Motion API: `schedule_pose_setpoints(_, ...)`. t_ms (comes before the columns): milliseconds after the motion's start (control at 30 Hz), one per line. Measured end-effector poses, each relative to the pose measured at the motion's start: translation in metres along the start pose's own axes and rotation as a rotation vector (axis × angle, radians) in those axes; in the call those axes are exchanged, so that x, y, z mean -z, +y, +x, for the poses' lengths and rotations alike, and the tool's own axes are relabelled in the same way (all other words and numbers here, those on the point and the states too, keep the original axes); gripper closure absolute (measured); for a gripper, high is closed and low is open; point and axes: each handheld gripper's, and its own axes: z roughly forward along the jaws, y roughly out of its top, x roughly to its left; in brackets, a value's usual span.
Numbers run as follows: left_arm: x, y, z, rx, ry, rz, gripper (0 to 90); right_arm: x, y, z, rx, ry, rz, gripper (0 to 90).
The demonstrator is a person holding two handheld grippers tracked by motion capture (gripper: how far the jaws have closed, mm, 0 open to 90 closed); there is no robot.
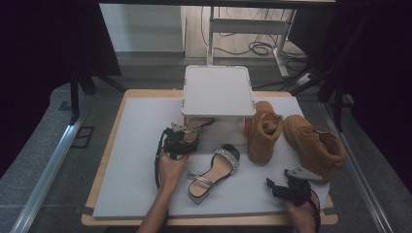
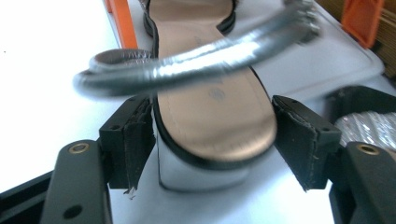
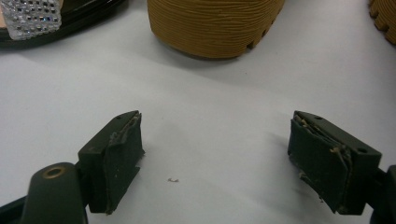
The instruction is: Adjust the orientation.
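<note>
Left claw (image 1: pixel 180 138): jaws straddle the heel end of the first sandal (image 2: pixel 210 112). The left pad (image 2: pixel 133 140) sits right against the heel's side, the right pad (image 2: pixel 301 140) stands just clear of it, so the jaws are spread and not pressing. The sandal has a tan insole, a black rim, a pale block heel and a silver ankle strap (image 2: pixel 196 65) that arches over the insole, blurred in the left claw view. In the high view this sandal lies under the front edge of the white raised tray (image 1: pixel 218 90), toe pointing away from the person, with the left hand (image 1: pixel 171 170) behind the claw.

Right claw (image 1: pixel 281 188): jaws wide apart with nothing between them, over bare white mat (image 3: pixel 210 140) near the front right corner of the worktop (image 1: pixel 109 141), right hand (image 1: pixel 301 213) behind it.

Second sandal (image 1: pixel 214 172): lies flat on the mat between the two claws, rhinestone toe band away from the person, apart from both.

Two tan boots (image 1: pixel 265 131) and (image 1: pixel 316 145): stand side by side to the right of the tray, beyond the right claw, the nearer sole ridged in the right claw view
</note>
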Motion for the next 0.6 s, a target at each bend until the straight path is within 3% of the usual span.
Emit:
schedule_pose_setpoints(267, 0.018, -0.013, 0.009, 0.012, -0.048, -0.008, 38.3, 0.000, 0.000, 0.000, 0.000, 0.000, 0.000, 17.9)
schedule_pose_setpoints(433, 0.027, -0.019, 0.009, -0.020, -0.066, -0.012, 46.5, 0.000, 0.000, 0.000, -0.001, -0.001, 0.000, 17.9)
schedule_pose_setpoints(600, 0.032, -0.023, 0.007, -0.053, -0.070, -0.012, 60.3, 0.000, 0.000, 0.000, -0.001, -0.001, 0.000, 17.9)
